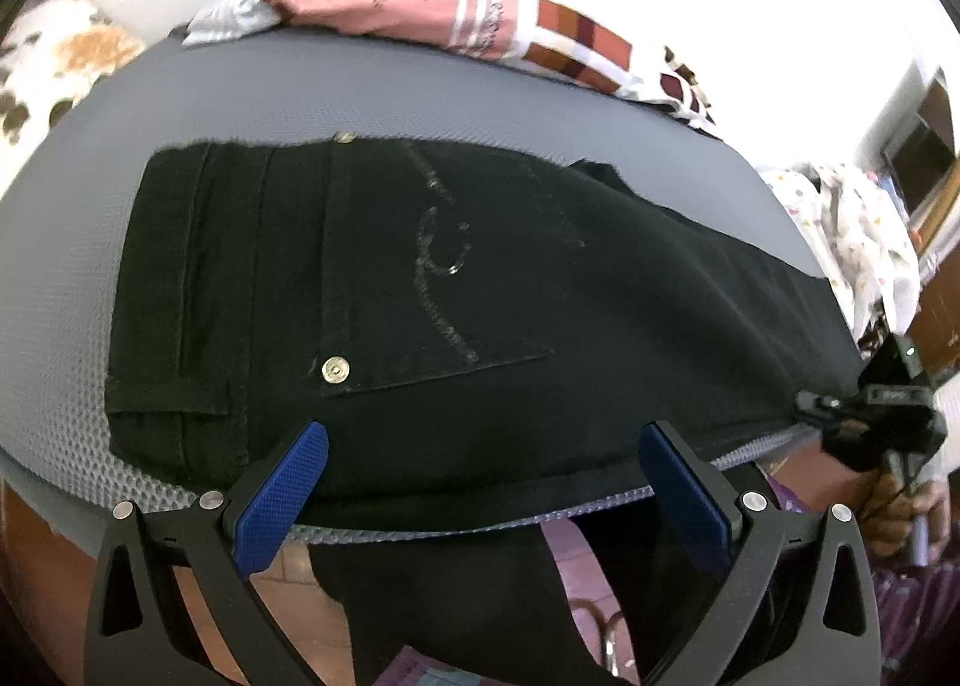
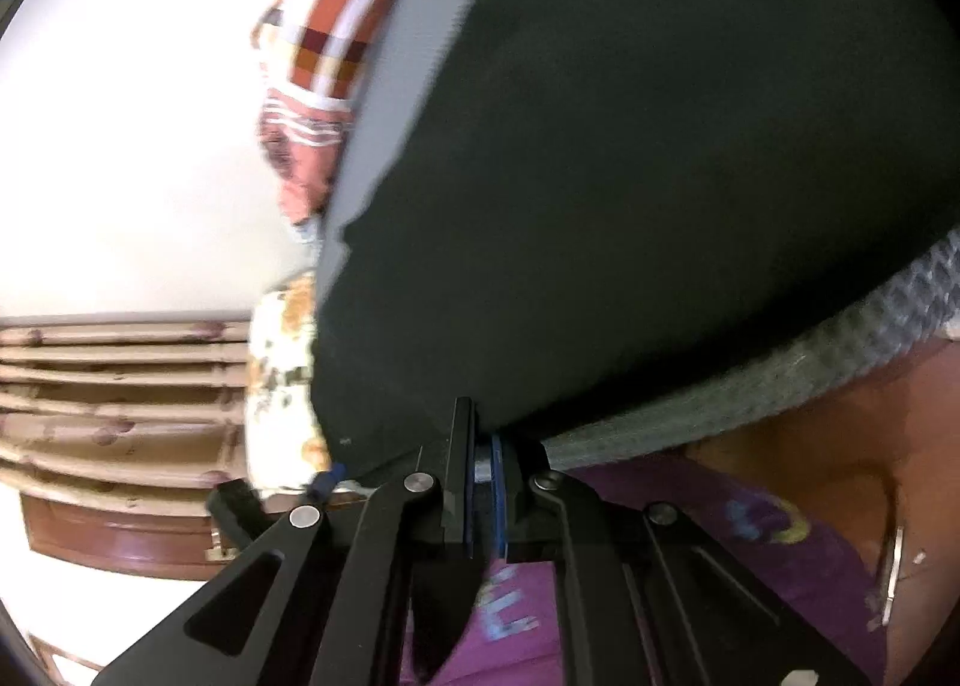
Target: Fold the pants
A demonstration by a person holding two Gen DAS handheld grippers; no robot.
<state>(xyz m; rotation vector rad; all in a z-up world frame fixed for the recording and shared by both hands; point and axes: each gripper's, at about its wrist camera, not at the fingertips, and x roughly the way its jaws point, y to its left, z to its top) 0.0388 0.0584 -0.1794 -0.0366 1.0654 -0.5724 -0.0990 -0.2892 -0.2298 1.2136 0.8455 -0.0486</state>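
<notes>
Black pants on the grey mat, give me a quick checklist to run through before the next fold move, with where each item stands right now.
1. Right gripper shut on fabric: ok, jaws closed at the edge of the black denim pants.
2. Left gripper ready to grasp: ok, blue pads wide open and empty at the near edge.
3. Pants flat on the grey mesh mat: ok at the waist and pocket end; the leg end hangs off the near edge.
4. How many layers the right gripper pinches: cannot tell, the view is blurred.
5. Fold area free: ok, the pink and checked clothes pile lies apart at the far edge.
</notes>
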